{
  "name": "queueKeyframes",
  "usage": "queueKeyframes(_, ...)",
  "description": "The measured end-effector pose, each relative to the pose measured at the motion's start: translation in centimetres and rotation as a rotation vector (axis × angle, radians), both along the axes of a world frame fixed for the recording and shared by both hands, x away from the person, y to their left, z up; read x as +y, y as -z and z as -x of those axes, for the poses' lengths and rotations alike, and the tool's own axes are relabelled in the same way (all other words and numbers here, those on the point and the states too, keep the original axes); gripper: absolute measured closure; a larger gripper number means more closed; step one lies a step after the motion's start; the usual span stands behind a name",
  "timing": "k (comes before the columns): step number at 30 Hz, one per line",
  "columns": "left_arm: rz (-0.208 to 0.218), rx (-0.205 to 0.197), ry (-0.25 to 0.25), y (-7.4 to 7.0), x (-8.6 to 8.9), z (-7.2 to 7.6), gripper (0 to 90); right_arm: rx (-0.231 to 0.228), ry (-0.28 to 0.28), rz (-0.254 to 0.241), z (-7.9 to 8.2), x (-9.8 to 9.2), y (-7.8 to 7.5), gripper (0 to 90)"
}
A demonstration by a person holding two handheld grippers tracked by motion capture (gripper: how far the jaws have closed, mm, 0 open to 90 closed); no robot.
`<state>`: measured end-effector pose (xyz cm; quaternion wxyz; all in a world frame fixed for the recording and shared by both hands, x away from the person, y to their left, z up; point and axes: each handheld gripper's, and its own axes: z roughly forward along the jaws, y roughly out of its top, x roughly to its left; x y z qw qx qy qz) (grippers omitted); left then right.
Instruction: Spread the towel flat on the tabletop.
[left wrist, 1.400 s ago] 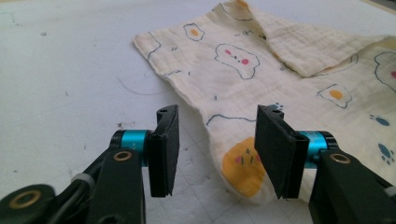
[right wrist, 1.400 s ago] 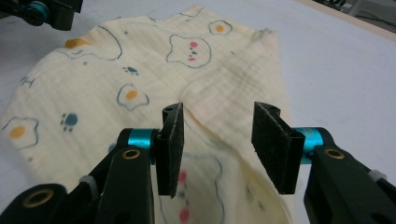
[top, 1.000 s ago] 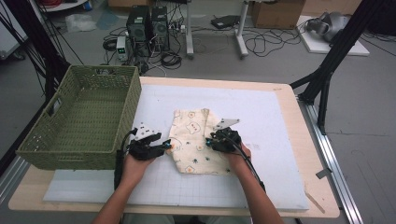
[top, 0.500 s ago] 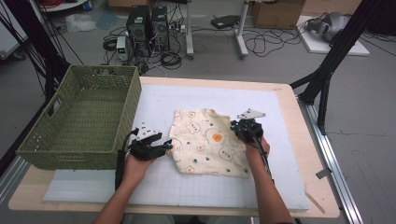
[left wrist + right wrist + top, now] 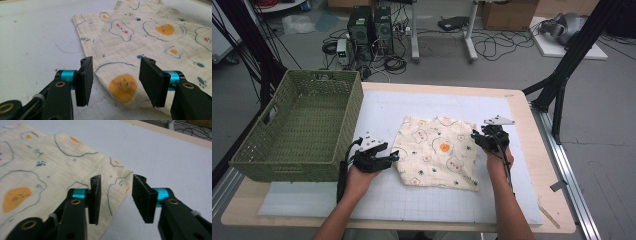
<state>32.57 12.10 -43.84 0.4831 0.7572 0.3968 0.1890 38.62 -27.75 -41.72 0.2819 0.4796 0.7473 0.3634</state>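
Note:
A cream cloth [image 5: 437,152] printed with eggs and bears lies spread flat on the white mat [image 5: 377,107]. My left gripper [image 5: 395,156] rests at the cloth's left edge. In the left gripper view its jaws stand open [image 5: 115,80] and have just been opening, with the cloth's corner [image 5: 125,86] lying on the mat between them, unpinched. My right gripper [image 5: 473,136] sits at the cloth's right edge. Its jaws [image 5: 116,197] have just been opening too, and the cloth's edge [image 5: 37,167] lies loose beneath them.
A green woven basket [image 5: 302,125] stands on the table's left side, close to my left hand. Bare mat stretches behind and in front of the cloth. The wooden table edge [image 5: 532,130] runs along the right, with black stand legs [image 5: 557,95] beyond it.
My right gripper has travelled to the right, drawing the folded cloth out flat, and has then let go of it. The left hand has stayed where it was.

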Motion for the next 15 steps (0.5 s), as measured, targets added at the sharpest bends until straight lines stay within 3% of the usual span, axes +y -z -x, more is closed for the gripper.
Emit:
queueKeyframes(4,0.024,-0.003,-0.016,-0.1,0.2,-0.1,43.2,-0.016,-0.038,-0.053,1.6,-0.6,-0.9,44.4)
queueKeyframes(7,0.016,0.004,-0.017,-0.2,0.3,0.0,42.9,-0.041,-0.065,-0.089,3.1,-1.2,-1.4,43.4)
queueKeyframes(8,0.014,0.003,-0.013,-0.2,0.3,0.0,42.9,-0.045,-0.083,-0.081,3.7,-1.4,-1.4,44.5)
queueKeyframes(11,0.022,0.000,-0.024,-0.2,0.5,-0.1,42.9,-0.032,-0.121,-0.067,5.1,-1.7,-0.8,49.3)
queueKeyframes(15,0.020,0.005,-0.027,-0.1,0.5,-0.3,42.7,0.028,-0.137,-0.058,5.9,-1.9,0.7,51.0)
